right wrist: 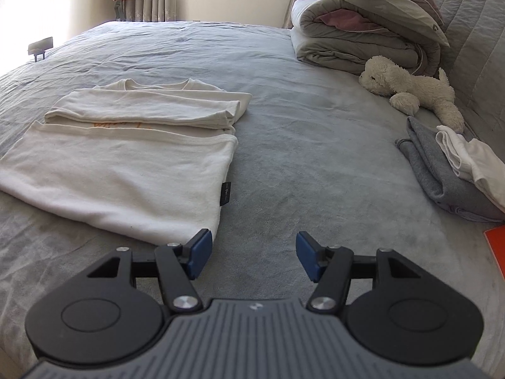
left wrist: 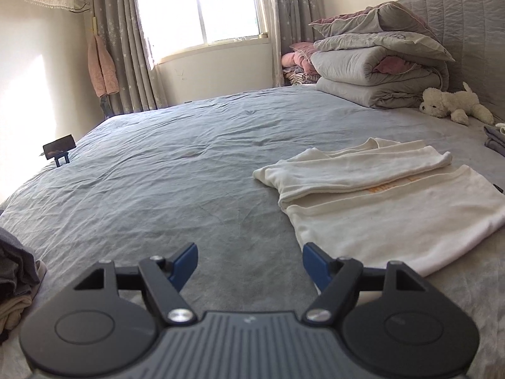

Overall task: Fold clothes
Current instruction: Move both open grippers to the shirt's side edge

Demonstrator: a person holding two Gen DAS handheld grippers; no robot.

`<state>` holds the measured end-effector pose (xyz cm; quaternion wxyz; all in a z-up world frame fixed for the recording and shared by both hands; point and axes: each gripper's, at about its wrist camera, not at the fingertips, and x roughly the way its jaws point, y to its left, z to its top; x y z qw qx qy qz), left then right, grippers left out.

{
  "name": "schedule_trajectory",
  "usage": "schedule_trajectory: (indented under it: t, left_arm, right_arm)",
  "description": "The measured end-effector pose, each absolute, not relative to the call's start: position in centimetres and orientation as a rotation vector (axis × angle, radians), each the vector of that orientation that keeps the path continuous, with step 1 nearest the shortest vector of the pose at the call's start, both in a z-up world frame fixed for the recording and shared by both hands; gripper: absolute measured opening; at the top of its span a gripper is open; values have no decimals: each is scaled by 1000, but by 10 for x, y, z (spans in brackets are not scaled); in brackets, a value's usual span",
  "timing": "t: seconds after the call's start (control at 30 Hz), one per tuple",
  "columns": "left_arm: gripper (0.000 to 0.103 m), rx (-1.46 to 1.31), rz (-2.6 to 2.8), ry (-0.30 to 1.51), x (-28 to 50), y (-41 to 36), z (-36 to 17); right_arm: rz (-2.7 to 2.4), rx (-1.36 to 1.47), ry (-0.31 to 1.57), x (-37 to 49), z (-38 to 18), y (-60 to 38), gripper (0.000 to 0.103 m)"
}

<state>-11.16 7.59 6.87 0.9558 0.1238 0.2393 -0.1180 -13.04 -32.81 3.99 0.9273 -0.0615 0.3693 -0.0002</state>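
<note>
A cream T-shirt (left wrist: 391, 208) (right wrist: 120, 164) with orange print lies flat on the grey bed sheet (left wrist: 176, 170), its sleeves folded across the chest. My left gripper (left wrist: 249, 262) is open just off the shirt's near left hem corner, with nothing between its blue pads. My right gripper (right wrist: 252, 254) is also open, its left pad (right wrist: 199, 252) next to the shirt's near right hem corner. Neither gripper holds cloth.
A stack of folded quilts and pillows (left wrist: 378, 72) (right wrist: 363, 28) sits by the headboard, with a white plush dog (right wrist: 410, 88) in front. Folded grey and white clothes (right wrist: 454, 170) lie at the right. More clothes are piled (left wrist: 15, 284) at the left edge. A phone on a stand (left wrist: 58, 148) is on the bed's far left.
</note>
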Motion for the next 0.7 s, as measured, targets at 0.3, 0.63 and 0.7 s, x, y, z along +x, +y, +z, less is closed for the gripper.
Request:
schedule_trajectory:
  t: [0.3, 0.63, 0.7]
  left_arm:
    - [74, 472, -458, 442, -137, 47, 52]
    - [70, 419, -457, 565, -117, 39, 38]
    - [70, 403, -454, 611, -115, 38, 36]
  right_arm:
    - [165, -312, 773, -136, 26, -294, 61]
    - [154, -380, 757, -129, 16, -289, 61]
    - [147, -393, 750, -128, 15, -286, 61]
